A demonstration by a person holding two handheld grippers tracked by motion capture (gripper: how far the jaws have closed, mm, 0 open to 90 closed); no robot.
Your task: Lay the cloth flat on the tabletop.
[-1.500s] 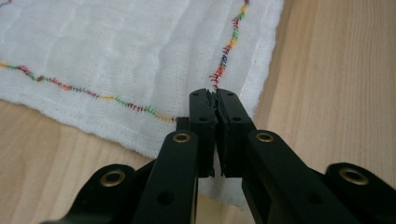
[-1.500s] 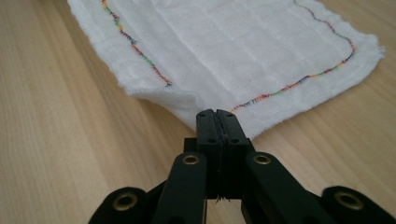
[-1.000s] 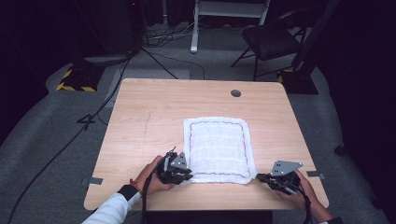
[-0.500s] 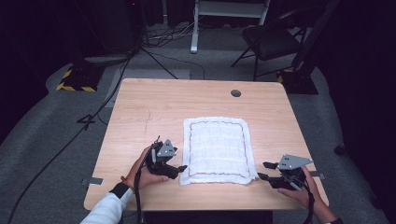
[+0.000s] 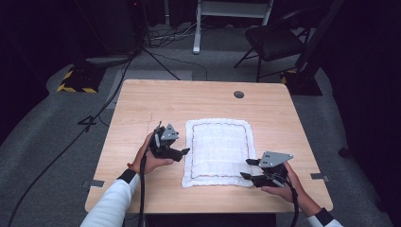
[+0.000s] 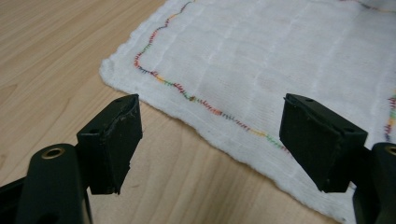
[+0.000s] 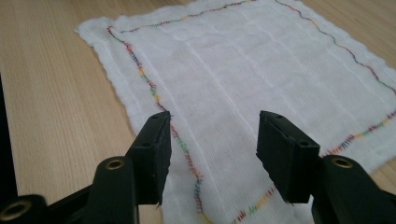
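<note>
Wooden table (image 5: 142, 104), dark room behind. White cloth (image 5: 218, 151) with coloured stitching lies flat at centre-front (no label or writing legible). My left gripper (image 5: 185, 152) spread wide beside its left edge, empty; my right gripper (image 5: 246, 169) at its near-right corner, jaws just opened, nothing gripped.

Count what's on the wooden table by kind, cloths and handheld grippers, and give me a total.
White square cloth with multicoloured stitched border: 1
Black two-jaw handheld grippers: 2, the left gripper beside the cloth's left edge and the right gripper at its near right corner, both with jaws apart and nothing between them
Total: 3
</note>
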